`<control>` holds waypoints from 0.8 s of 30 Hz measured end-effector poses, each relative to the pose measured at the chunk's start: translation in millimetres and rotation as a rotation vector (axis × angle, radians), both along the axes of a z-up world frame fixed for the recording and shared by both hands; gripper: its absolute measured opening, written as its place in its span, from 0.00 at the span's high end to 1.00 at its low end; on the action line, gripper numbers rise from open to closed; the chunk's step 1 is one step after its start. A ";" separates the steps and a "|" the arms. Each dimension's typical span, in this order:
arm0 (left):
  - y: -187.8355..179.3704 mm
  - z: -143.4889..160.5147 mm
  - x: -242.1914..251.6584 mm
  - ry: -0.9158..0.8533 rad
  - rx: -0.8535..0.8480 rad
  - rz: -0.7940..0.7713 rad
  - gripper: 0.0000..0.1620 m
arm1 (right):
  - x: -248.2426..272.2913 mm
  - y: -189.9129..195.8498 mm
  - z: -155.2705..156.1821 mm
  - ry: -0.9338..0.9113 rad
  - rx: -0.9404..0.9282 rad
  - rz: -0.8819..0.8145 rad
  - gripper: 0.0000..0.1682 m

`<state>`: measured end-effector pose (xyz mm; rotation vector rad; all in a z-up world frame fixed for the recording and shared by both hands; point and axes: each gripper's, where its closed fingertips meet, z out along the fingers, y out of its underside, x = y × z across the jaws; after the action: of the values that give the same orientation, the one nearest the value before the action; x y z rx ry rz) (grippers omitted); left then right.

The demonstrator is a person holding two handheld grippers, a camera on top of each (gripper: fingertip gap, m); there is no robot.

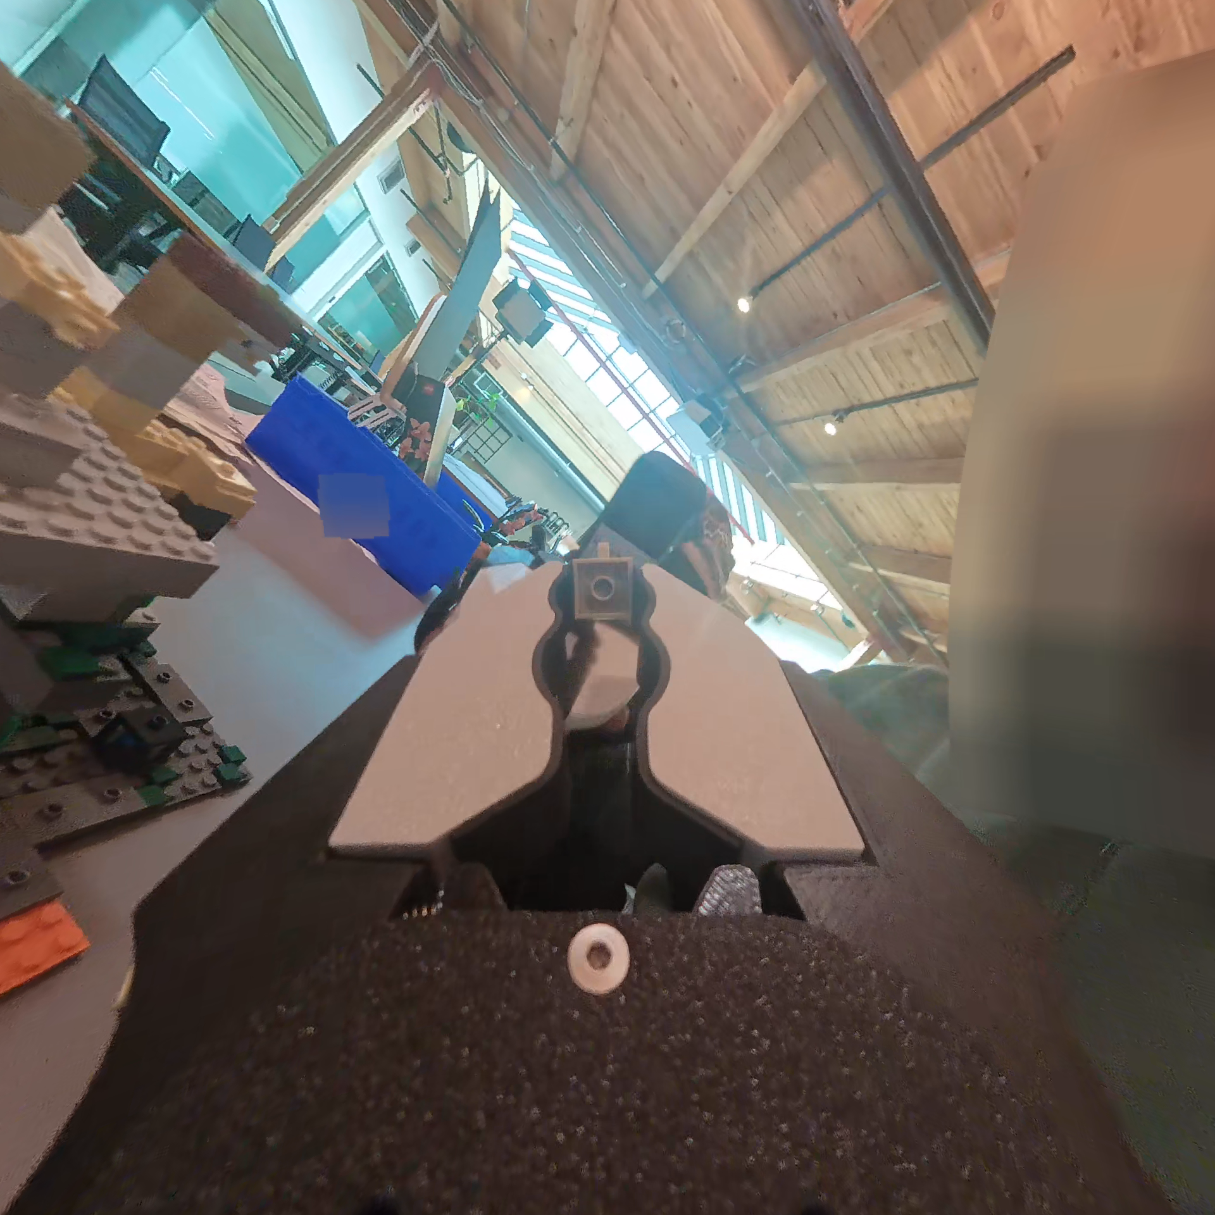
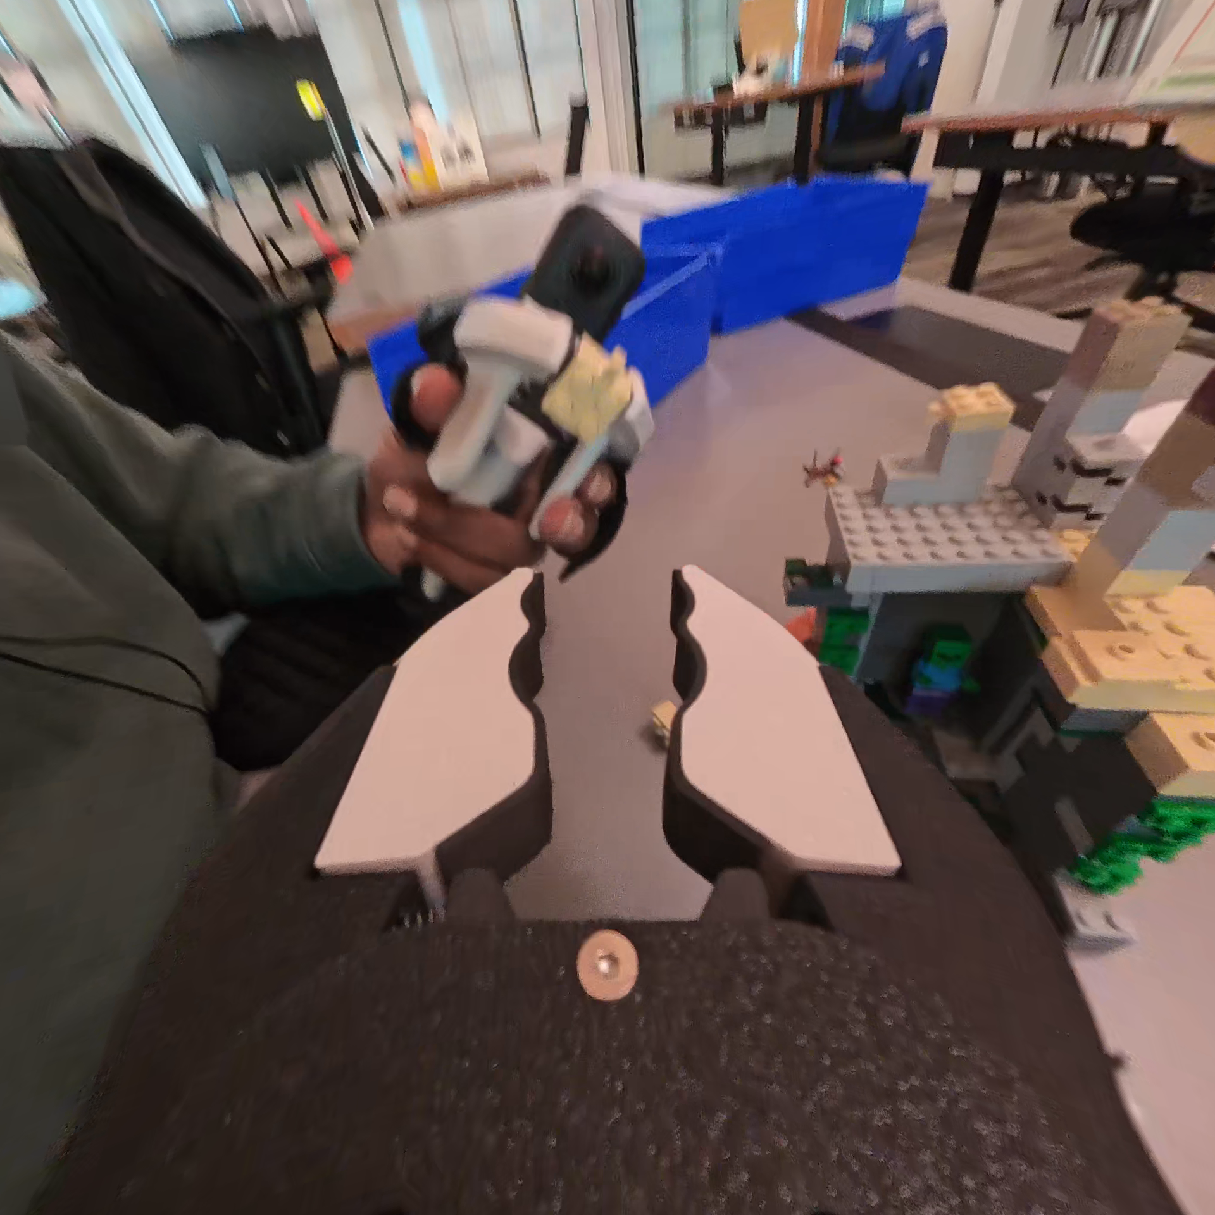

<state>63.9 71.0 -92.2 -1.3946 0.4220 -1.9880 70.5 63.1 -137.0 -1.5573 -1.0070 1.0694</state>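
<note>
My left gripper (image 1: 600, 571) is shut on a small tan brick (image 1: 601, 590), held at the fingertips and tilted up toward the wooden ceiling. The right wrist view shows the same gripper (image 2: 585, 384) raised in a person's hand (image 2: 453, 519), with the tan brick (image 2: 595, 401) between its fingers. My right gripper (image 2: 608, 578) is open and empty, low over the grey table (image 2: 723, 427) and pointing at the left gripper. A tiny tan piece (image 2: 664, 720) lies on the table beside its right finger (image 2: 756, 723).
A tall grey, tan and green brick build (image 2: 973, 565) stands at the right of the table; it shows on the left in the left wrist view (image 1: 98, 513). A blue bin (image 2: 776, 276) stands behind. A small green figure (image 2: 940, 664) stands inside the build. An orange plate (image 1: 33, 947) lies near the edge. The gap from one gripper's tips to the other's is roughly 5 cm. The orange plate (image 1: 33, 947) lies around 12 cm away from my right fingertips.
</note>
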 end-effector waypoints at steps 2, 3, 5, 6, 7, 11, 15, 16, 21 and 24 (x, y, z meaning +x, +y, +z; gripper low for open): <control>-4.4 0.9 2.5 0.011 0.036 -0.003 0.90 | 3.4 -0.8 14.5 0.100 -0.045 0.012 0.80; -6.5 0.8 3.9 0.019 0.052 -0.007 0.90 | 4.6 -1.2 19.2 0.138 -0.066 0.019 0.80; -11.1 0.2 7.1 0.039 0.091 -0.010 0.90 | 5.0 -2.8 24.7 0.186 -0.106 0.040 0.81; -13.6 -0.1 8.8 0.049 0.113 -0.011 0.90 | 4.6 -4.0 26.4 0.202 -0.121 0.052 0.81; -15.7 -0.8 10.5 0.061 0.133 -0.011 0.90 | 3.9 -5.7 27.9 0.216 -0.135 0.066 0.82; -22.6 -2.2 15.3 0.098 0.201 -0.009 0.90 | 0.9 -11.9 29.9 0.243 -0.172 0.115 0.82; -25.6 -2.4 16.9 0.117 0.245 0.002 0.90 | 0.2 -16.0 32.0 0.266 -0.199 0.150 0.84; -25.8 -2.6 17.0 0.122 0.252 0.005 0.90 | 0.3 -16.6 32.3 0.272 -0.207 0.157 0.85; -28.6 -3.5 18.2 0.151 0.318 0.025 0.90 | 2.4 -20.5 36.6 0.318 -0.254 0.206 0.85; -30.8 -3.5 18.7 0.178 0.386 0.051 0.90 | 3.3 -22.2 37.8 0.326 -0.252 0.215 0.86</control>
<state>82.6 40.2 -95.7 -1.3197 0.7960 -1.6374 73.8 40.9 -99.2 -1.4282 -0.8502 1.5942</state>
